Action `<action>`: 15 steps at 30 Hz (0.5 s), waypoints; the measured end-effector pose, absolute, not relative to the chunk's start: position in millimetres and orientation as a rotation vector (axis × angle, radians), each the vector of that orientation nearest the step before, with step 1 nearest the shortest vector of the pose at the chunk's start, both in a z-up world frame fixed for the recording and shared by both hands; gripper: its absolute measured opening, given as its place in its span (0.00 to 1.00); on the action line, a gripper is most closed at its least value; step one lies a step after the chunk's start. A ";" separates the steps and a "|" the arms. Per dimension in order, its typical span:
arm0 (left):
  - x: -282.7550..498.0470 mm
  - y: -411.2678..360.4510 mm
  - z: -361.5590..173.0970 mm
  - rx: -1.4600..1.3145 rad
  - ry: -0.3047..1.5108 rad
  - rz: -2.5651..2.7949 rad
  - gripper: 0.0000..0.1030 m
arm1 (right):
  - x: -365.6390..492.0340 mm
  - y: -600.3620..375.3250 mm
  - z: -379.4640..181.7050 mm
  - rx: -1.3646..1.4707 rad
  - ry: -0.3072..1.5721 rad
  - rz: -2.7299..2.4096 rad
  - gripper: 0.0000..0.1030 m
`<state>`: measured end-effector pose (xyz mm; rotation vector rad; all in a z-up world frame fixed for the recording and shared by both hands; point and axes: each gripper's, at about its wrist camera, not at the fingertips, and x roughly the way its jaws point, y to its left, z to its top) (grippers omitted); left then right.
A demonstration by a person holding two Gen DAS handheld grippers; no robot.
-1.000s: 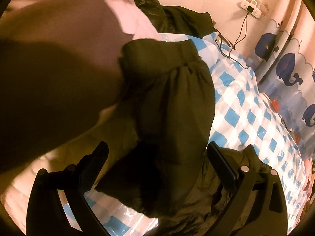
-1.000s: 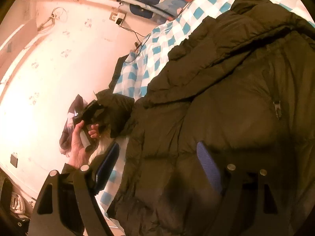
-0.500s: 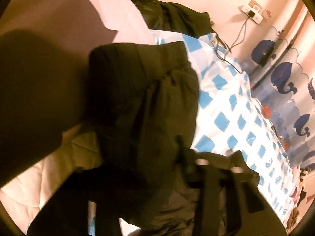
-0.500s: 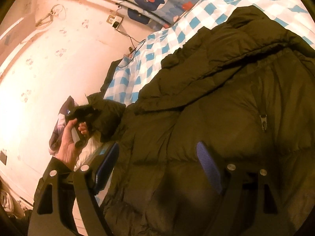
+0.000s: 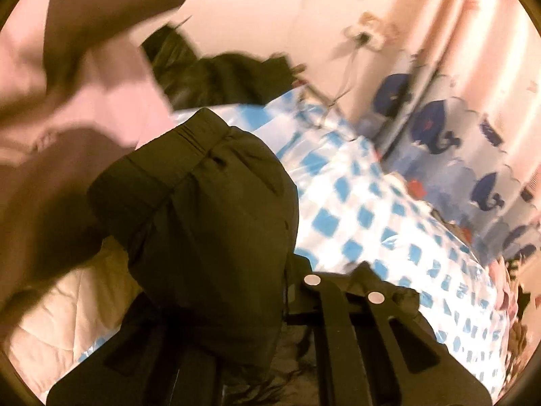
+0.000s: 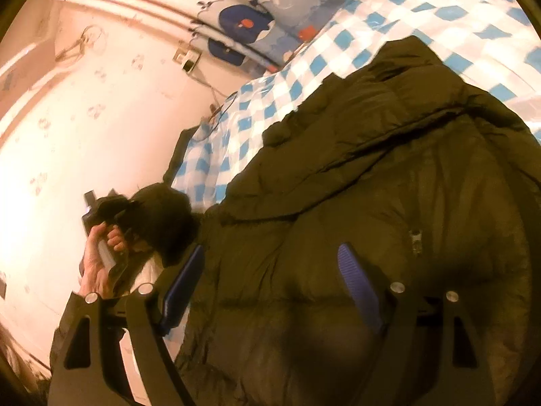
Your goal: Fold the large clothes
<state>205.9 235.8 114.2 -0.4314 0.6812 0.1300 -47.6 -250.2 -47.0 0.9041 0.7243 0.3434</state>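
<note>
A large dark olive puffer jacket lies spread on a blue-and-white checked bed cover. My left gripper is shut on the jacket's sleeve, cuff end up, and holds it lifted off the bed. In the right wrist view the left gripper shows at the left with the sleeve bunched in it. My right gripper is open, its blue pads hovering just over the jacket body, holding nothing.
A pink wall with a socket and cable runs beside the bed. A whale-print curtain hangs at the far side. Another dark garment lies by the wall. A pale quilt shows under the sleeve.
My left gripper has closed on the sleeve and lifted it, swinging toward the bed. The right gripper has stayed open over the jacket, shifting slightly.
</note>
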 end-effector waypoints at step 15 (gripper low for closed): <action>203.3 39.0 172.5 -0.221 0.628 -0.188 0.04 | -57.6 -283.6 -48.8 1.042 0.660 0.271 0.76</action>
